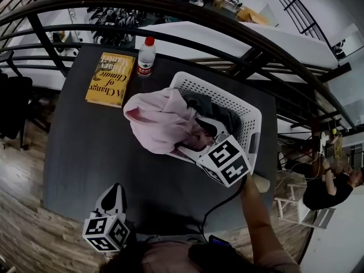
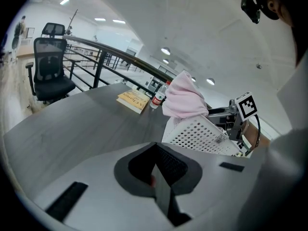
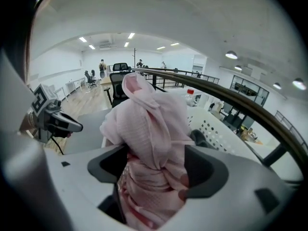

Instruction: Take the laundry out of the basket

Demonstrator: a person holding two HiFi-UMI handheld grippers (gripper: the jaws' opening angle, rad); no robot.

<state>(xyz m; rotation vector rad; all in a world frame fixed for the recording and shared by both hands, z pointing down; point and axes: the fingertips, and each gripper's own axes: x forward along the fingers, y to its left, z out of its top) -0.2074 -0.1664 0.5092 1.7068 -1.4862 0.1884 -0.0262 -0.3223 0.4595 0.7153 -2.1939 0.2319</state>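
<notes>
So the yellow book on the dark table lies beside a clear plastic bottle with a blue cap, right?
The cap is red, not blue; the head view shows it. The yellow book does lie on the dark table beside that clear plastic bottle.

**A:** What is the white perforated plastic basket (image 1: 227, 98) like?

**B:** It is smooth moulded plastic with a slight sheen. The pink cloth garment (image 1: 156, 121) draped over the basket's rim is matt, with a fine waffle weave.

**A:** And under the basket?

**B:** There is a dark grey table top (image 1: 85, 152), matt and faintly grained. Left of the basket lies a yellow paper-covered book (image 1: 110, 78) with a slightly glossy cover. Beside it stands a shiny clear plastic bottle with a red cap (image 1: 147, 57).

**A:** And beyond the basket?

**B:** A curved black metal railing (image 1: 187, 4), smooth and semi-gloss. The brown plank floor (image 1: 23, 175) looks like wood with a low sheen.

**A:** And the tools?

**B:** The left gripper (image 2: 155, 179) has a matt pale grey plastic shell. Its dark pad (image 2: 171, 165) looks finely textured.
</notes>
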